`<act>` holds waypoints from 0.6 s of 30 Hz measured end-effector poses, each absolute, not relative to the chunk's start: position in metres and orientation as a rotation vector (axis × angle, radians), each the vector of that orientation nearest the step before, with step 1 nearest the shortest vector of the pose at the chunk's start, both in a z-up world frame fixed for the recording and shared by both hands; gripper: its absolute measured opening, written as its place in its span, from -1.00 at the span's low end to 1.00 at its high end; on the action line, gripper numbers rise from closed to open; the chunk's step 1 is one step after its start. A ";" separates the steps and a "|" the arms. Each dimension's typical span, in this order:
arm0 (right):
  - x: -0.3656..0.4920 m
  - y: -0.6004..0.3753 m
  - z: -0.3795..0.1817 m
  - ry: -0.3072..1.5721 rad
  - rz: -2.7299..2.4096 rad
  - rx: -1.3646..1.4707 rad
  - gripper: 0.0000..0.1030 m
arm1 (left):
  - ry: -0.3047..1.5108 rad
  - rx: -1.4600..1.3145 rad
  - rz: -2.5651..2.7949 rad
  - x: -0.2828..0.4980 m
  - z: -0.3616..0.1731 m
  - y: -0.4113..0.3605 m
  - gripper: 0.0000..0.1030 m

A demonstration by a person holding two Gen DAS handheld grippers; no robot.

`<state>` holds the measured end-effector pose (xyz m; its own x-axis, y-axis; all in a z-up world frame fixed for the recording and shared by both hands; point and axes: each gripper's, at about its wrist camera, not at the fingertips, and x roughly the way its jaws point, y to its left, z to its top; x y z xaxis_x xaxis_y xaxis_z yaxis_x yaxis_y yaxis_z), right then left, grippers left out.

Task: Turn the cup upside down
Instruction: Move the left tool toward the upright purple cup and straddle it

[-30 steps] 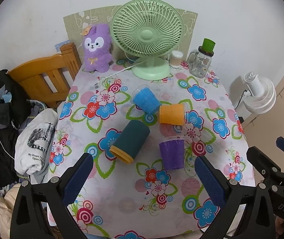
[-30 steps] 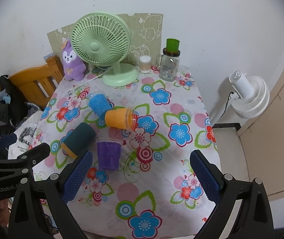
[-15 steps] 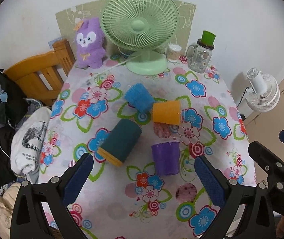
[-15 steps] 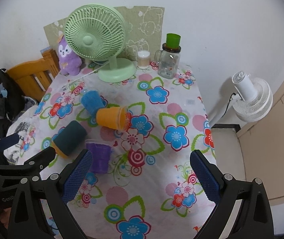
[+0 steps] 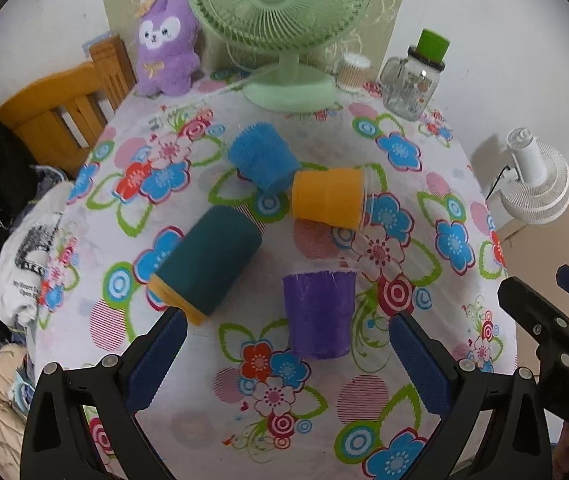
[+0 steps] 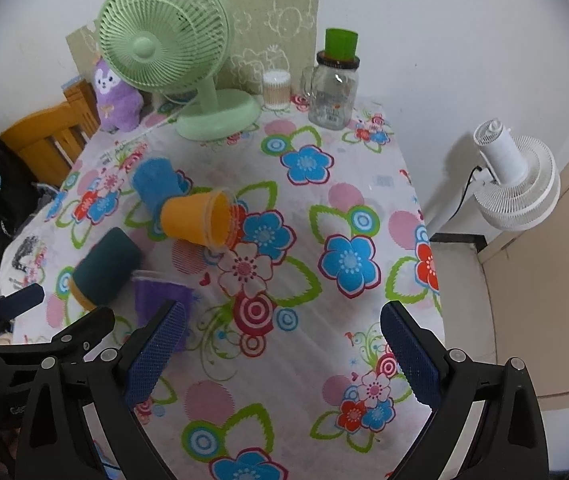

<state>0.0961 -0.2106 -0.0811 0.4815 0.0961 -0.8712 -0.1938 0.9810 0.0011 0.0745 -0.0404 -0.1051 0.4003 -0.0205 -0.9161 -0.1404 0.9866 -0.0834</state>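
Several cups sit on the floral tablecloth [image 5: 424, 208]. A purple cup [image 5: 318, 314] stands upright, mouth up, just ahead of my open left gripper [image 5: 286, 354]. A dark teal cup [image 5: 208, 258] with a yellow rim lies on its side to its left. An orange cup [image 5: 328, 198] and a blue cup [image 5: 262, 158] lie on their sides behind. My right gripper [image 6: 280, 354] is open and empty over the table's front right; the purple cup [image 6: 156, 298] is at its left finger, the orange cup [image 6: 196, 222] beyond.
A green desk fan [image 5: 284, 20], a purple plush toy [image 5: 166, 46], a small cotton-swab jar [image 5: 354, 72] and a glass jar with a green lid [image 5: 414, 78] stand along the back edge. A wooden chair [image 5: 60, 114] with clothes is at left. A white floor fan [image 6: 514, 178] is at right.
Both grippers have moved forward and lower toward the table; the cups appear larger and closer. The purple cup now sits nearer my left gripper's fingers. No cup has moved.
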 end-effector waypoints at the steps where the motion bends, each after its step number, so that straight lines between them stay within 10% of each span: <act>1: 0.098 -0.212 -0.085 1.058 0.175 -0.104 0.93 | 1.163 -0.157 0.075 0.076 -0.109 -0.042 0.98; 18: 0.122 -0.229 -0.151 1.175 0.151 -0.093 0.93 | 1.268 -0.134 0.060 0.102 -0.182 -0.069 0.98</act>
